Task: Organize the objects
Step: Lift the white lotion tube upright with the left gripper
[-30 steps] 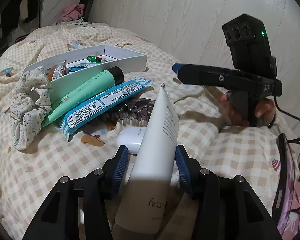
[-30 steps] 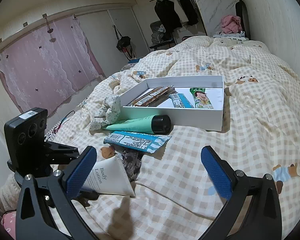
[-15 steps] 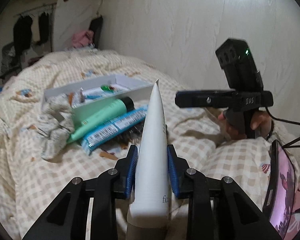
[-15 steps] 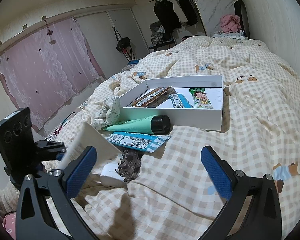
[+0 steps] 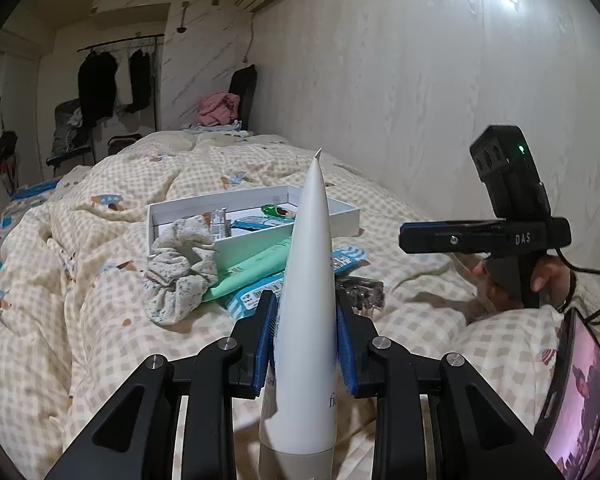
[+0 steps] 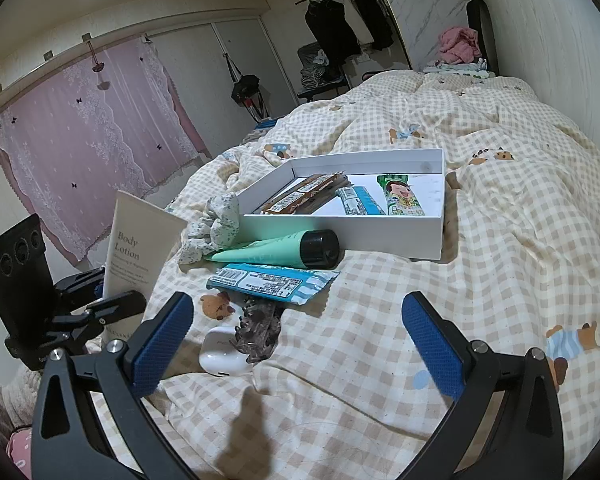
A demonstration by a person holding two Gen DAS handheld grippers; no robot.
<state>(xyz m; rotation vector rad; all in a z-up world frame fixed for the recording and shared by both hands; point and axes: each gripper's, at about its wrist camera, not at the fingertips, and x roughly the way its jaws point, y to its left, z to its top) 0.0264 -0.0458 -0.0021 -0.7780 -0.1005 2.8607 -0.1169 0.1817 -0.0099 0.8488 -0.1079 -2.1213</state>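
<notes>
My left gripper [image 5: 305, 342] is shut on a white body lotion tube [image 5: 308, 300] and holds it upright above the bed; the tube also shows in the right wrist view [image 6: 138, 256]. My right gripper [image 6: 300, 344] is open and empty, low over the checked quilt. Ahead lies a white box [image 6: 436, 216] with snack bars and packets inside. In front of it lie a green tube with a black cap [image 6: 284, 250], a blue packet [image 6: 272, 282], a dark hair claw [image 6: 258, 330], a white earbud case [image 6: 220, 354] and a floral scrunchie [image 6: 216, 226].
The bed has a rumpled checked quilt [image 6: 500, 280]. A wall runs along its right side [image 5: 420, 80]. A clothes rack [image 6: 340, 20] and pink curtain [image 6: 84, 120] stand beyond. A phone with a lit screen [image 5: 576, 392] lies near the right hand.
My left gripper has closed on the lotion tube and lifted it off the quilt, tilting it upright. The earbud case is now uncovered. The right gripper has stayed open and still.
</notes>
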